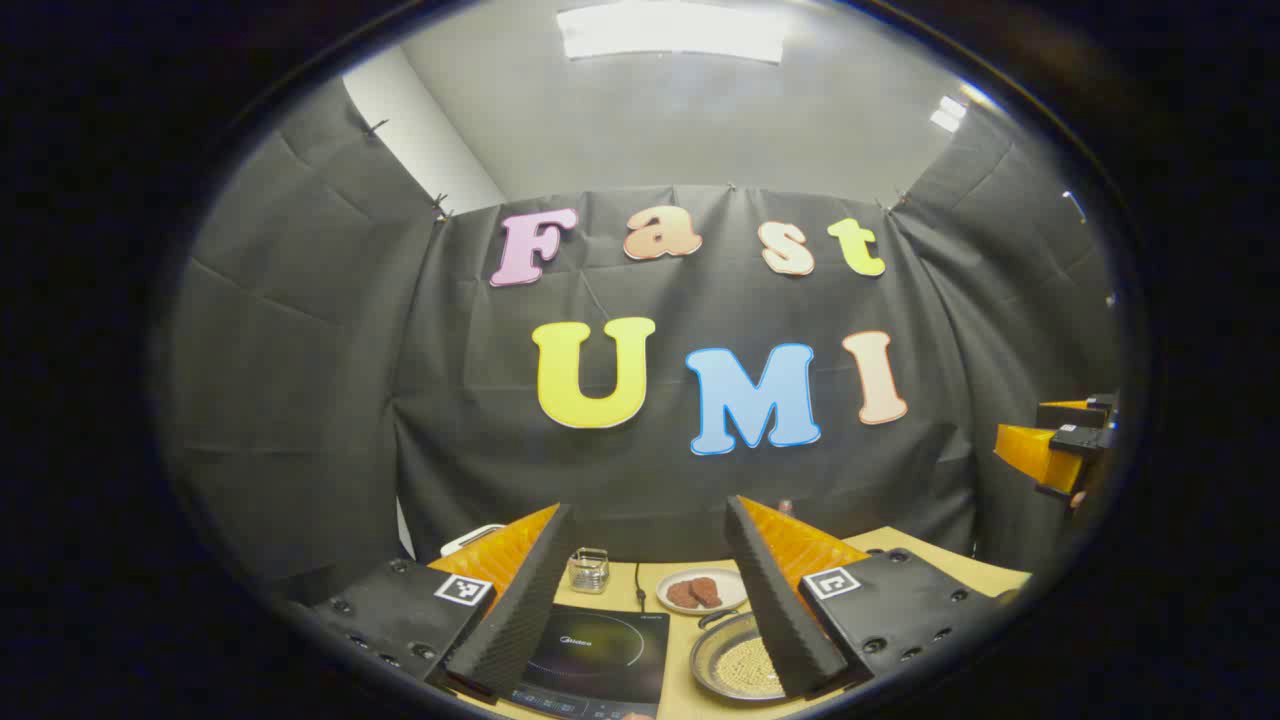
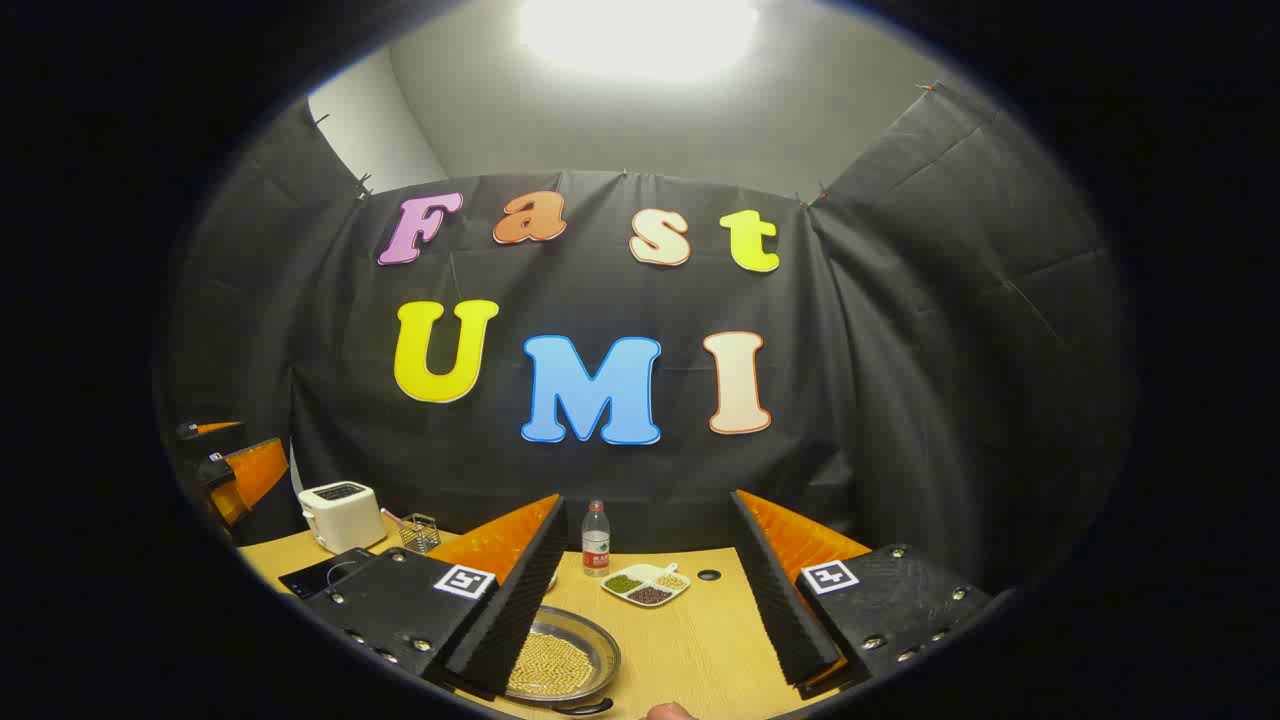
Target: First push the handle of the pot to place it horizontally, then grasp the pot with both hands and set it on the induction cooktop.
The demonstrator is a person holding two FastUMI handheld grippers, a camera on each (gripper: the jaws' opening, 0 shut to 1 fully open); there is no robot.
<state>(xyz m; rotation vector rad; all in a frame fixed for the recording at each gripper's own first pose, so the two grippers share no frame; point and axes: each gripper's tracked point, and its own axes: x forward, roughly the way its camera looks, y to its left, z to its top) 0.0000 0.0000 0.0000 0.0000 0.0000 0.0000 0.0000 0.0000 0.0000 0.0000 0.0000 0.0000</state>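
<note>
both grippers hang high over the counter (image 2: 700,650) with jaws spread wide and empty, which i judge a ready pose ahead of the handle push. going left to right in the left gripper view: the left gripper (image 1: 640,600), the induction cooktop (image 1: 600,650), then just beside it the pot (image 1: 735,660). the pot is shallow and metallic, holding pale grains, its dark handle (image 2: 580,707) at the near rim in the right gripper view, under the right gripper (image 2: 650,610).

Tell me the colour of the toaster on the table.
White; the toaster shows best in the right gripper view.
</note>
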